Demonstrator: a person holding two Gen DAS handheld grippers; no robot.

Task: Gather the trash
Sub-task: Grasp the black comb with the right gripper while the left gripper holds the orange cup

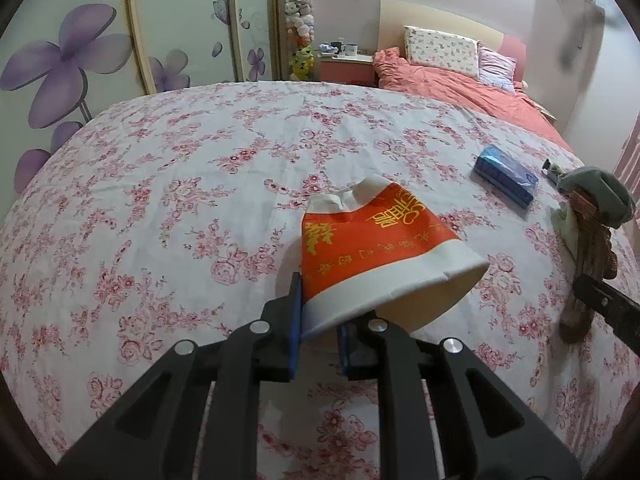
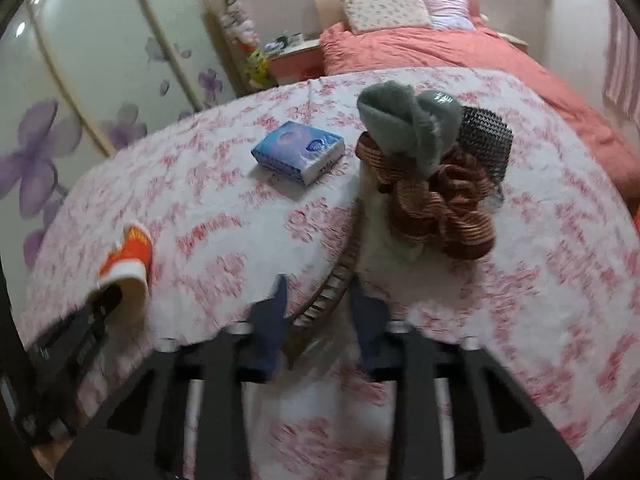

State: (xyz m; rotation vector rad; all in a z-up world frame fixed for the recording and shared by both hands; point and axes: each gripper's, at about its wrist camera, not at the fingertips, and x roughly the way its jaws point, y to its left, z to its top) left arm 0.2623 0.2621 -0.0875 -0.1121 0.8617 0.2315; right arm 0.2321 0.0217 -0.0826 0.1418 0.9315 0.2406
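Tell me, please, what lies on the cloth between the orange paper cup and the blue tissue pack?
Nothing: both wrist views show only bare floral cloth between the paper cup and the tissue pack.

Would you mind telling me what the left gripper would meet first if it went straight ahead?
Apart from the paper cup it holds, probably only the flowered tablecloth; depth is unclear.
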